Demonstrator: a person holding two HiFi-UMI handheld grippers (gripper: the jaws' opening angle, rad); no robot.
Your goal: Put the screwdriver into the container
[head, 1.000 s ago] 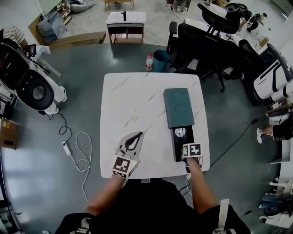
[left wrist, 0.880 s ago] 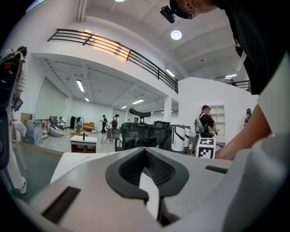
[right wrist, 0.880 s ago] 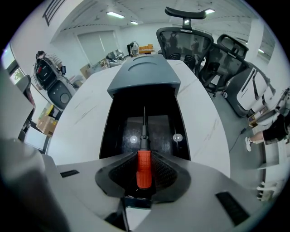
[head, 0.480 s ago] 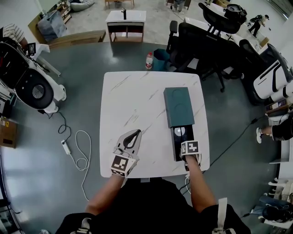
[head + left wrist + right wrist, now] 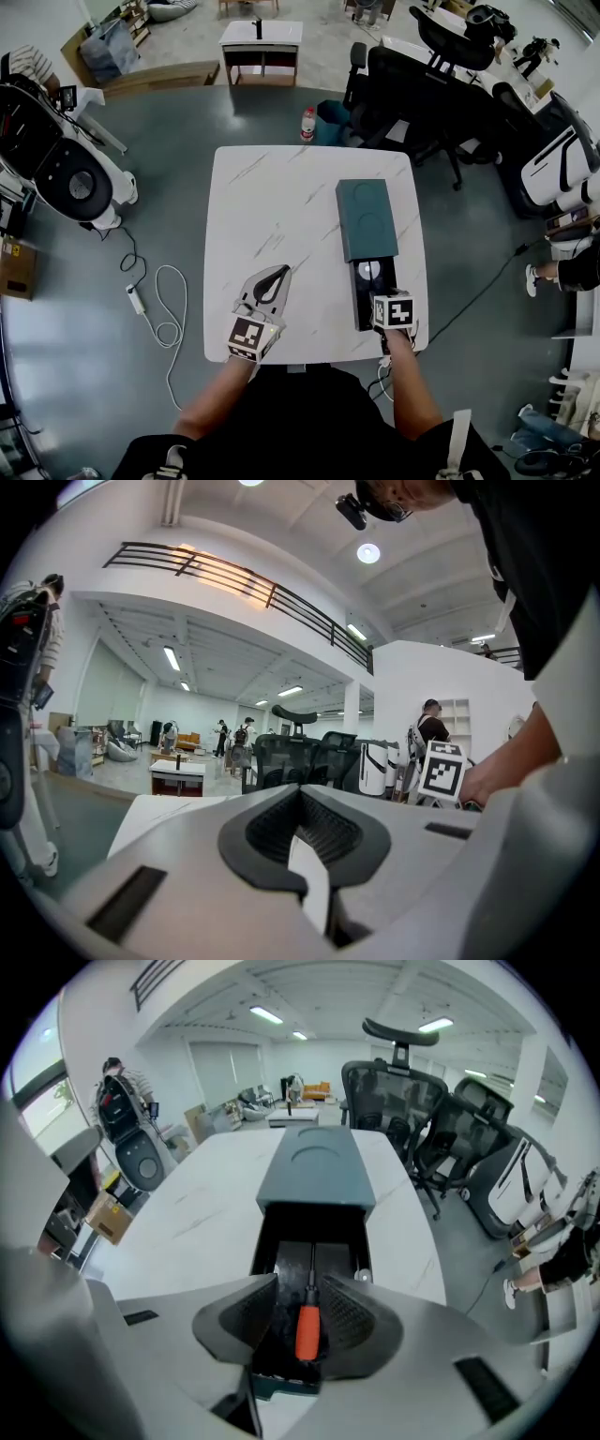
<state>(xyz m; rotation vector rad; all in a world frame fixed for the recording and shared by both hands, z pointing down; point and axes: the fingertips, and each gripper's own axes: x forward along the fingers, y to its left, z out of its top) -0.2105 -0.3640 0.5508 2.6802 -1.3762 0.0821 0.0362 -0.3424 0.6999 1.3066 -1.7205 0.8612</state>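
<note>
Screwdriver (image 5: 307, 1333): orange-handled, laid lengthwise in the open black tray of the container (image 5: 314, 1171). Right gripper (image 5: 300, 1288): held above the container's near end, jaws just spread wide, screwdriver seen between them, ungripped. Left gripper (image 5: 279, 277): left of the container, over the table (image 5: 272, 197), jaws closed, empty, unmoved since earlier.

Bright, even light falls from the long white ceiling lamps (image 5: 267, 1016). The white marble-patterned square table (image 5: 281, 206) carries only soft shadows. All views bend strongly at the edges, and both gripper views have dark corners.
</note>
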